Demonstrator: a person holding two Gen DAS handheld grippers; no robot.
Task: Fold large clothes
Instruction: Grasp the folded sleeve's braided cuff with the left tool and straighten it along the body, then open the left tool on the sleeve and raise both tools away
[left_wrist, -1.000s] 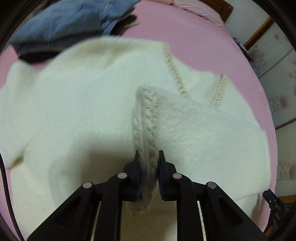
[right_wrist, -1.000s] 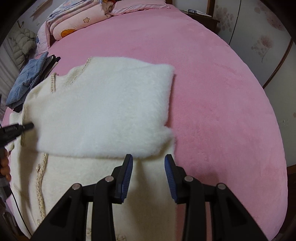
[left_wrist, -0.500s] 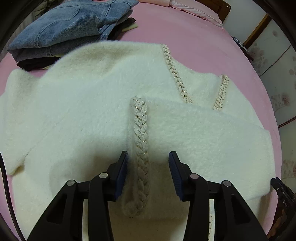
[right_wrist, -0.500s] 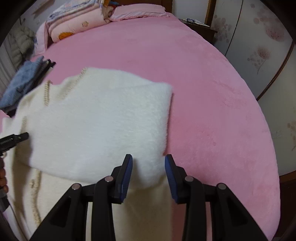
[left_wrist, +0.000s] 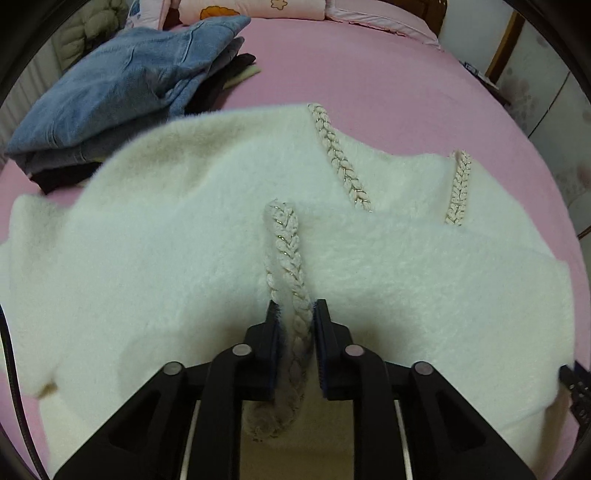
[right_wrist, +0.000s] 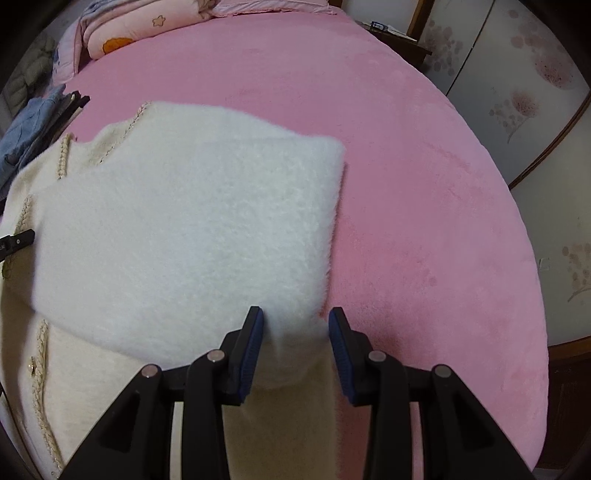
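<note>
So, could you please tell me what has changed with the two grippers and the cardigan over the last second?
The left gripper let go of the braided trim, opened, and its jaws are now closing around it again. The right gripper crept forward, so the folded sleeve edge now lies between its open jaws. The white cardigan and denim pile stayed put.

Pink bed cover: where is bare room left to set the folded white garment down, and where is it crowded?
The pink bed cover is bare right of the white garment as far as the wall panels, and beyond it up to the pink bedding. The far left is crowded: the blue denim pile nearly touches the garment.
</note>
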